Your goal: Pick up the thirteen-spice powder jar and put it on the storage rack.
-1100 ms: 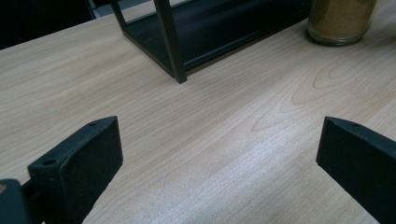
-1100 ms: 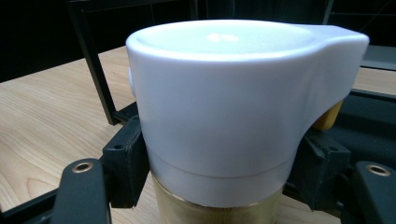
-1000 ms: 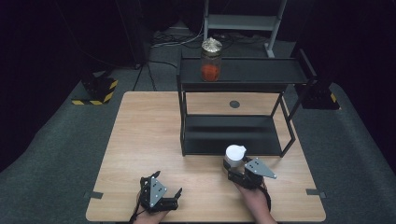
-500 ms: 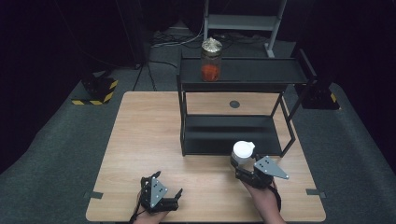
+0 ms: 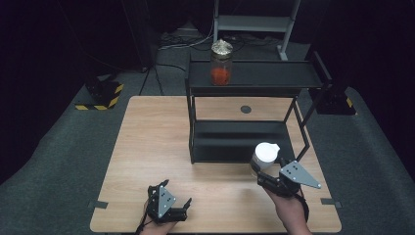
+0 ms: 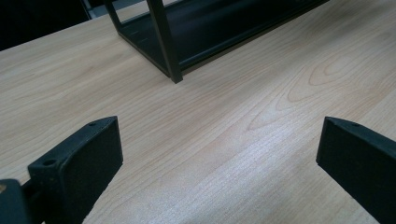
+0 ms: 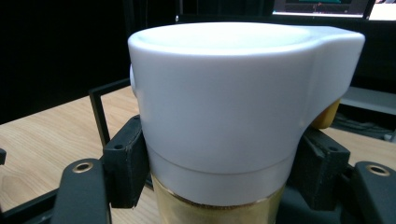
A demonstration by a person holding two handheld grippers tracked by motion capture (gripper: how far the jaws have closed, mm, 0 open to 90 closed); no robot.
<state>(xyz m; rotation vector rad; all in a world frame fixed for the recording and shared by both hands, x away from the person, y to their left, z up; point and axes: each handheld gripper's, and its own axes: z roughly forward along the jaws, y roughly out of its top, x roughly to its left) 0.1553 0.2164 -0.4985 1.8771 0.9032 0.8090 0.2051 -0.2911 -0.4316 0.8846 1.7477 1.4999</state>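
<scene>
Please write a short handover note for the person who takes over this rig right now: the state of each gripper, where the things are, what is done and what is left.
Right gripper: jaws shut on the white-capped bottle, held upright above the table, in front of the black rack's lower shelf.
Left gripper: jaws open, nothing between them, low over the table's near edge.
Jar with orange contents: stands on the rack's top shelf, left part.
Done: bottle is gripped and off the table.
Left: probably set the bottle on a rack shelf; which shelf cannot be told. Keep it upright and clear of the rack's front post.
</scene>
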